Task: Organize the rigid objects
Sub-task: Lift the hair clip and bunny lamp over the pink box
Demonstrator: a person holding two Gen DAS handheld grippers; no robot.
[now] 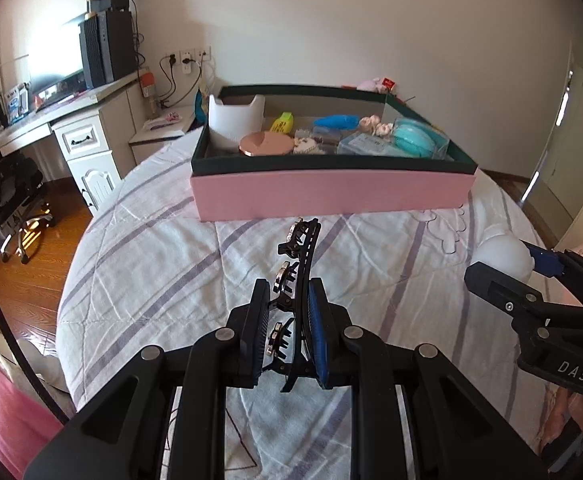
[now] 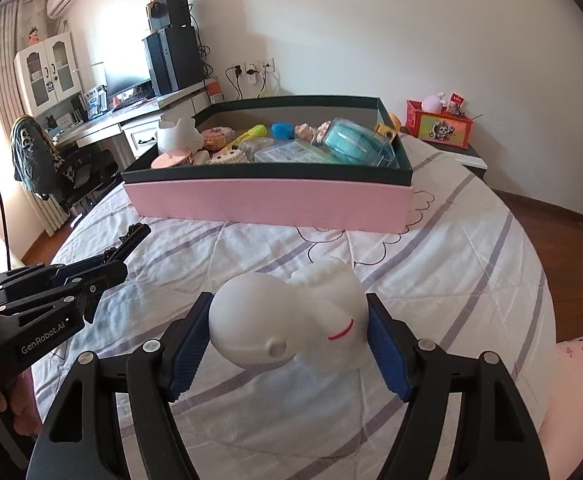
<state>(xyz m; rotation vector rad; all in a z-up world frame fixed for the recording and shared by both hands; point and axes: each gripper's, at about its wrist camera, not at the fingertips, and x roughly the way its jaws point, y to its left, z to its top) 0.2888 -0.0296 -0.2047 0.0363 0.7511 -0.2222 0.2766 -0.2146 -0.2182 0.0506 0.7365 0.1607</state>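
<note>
Hair clip [image 1: 297, 280] clamped in left tool [image 1: 289, 300], figurine [image 2: 291, 324] in right tool [image 2: 287, 344], above quilted bed [image 1: 151, 264].

The left gripper [image 2: 103, 276], seen to the left of the right gripper's fingers in the right wrist view, carries the white lettering "GenRobot.AI" on the side of its black body. The right gripper [image 1: 503, 264], seen to the right of the left gripper's fingers in the left wrist view, carries the white letters "DAS" on its black body, with the remainder of the word out of view. Print on the flat packet [image 2: 291, 154] inside the box [image 2: 267, 200], ahead of both grippers, is too small to read.
</note>
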